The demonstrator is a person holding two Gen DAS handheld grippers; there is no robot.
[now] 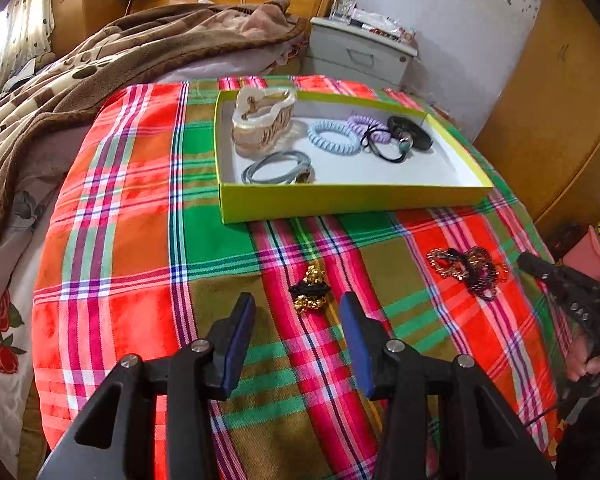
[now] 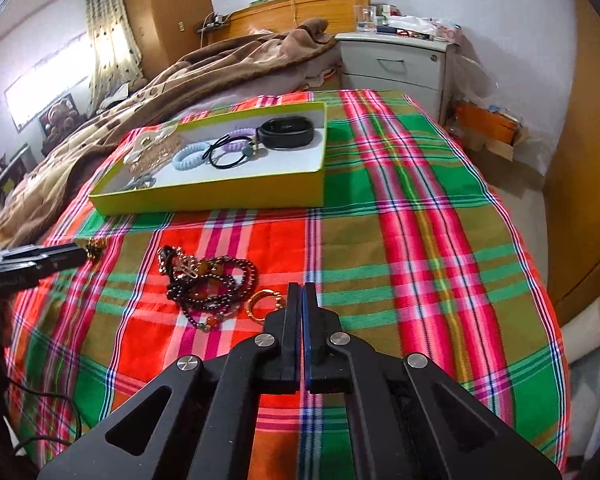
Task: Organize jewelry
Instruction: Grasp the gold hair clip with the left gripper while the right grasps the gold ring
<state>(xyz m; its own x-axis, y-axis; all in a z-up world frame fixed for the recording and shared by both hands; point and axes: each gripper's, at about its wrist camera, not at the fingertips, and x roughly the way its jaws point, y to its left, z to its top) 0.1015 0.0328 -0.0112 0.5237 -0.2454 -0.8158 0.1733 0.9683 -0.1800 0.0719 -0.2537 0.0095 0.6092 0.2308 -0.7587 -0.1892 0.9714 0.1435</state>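
While a small gold-and-black trinket (image 1: 311,294) lies on the plaid cloth (image 1: 140,240) just ahead of the left gripper (image 1: 298,310), it is framed between that gripper's jaws, which stand wide apart and touch nothing. The step in hand is judged to be the pick-up of this piece: the jaws would need to be lowered around it, closed, and the piece then carried to the yellow-green box (image 1: 340,200) farther back on the cloth.

To the right of the trinket, a tangle of dark beaded bracelets (image 2: 212,284) is seen on the cloth, with a gold ring (image 2: 262,304) touching its near edge. The right gripper (image 2: 303,292) is held just beside the ring, jaws pressed fully together with nothing between them.

Inside the box, on its white floor, several pieces are already gathered: a cream hair claw (image 1: 262,120) at the back left corner, a grey hair tie (image 1: 276,168) in front of it, a blue coil tie (image 1: 334,136), a lilac coil tie (image 1: 370,126), a black elastic with a green bead (image 1: 396,150), and a black oval case (image 1: 412,132) at the right.

The cloth is spread over a bed, with a brown blanket (image 1: 100,64) beyond the box.
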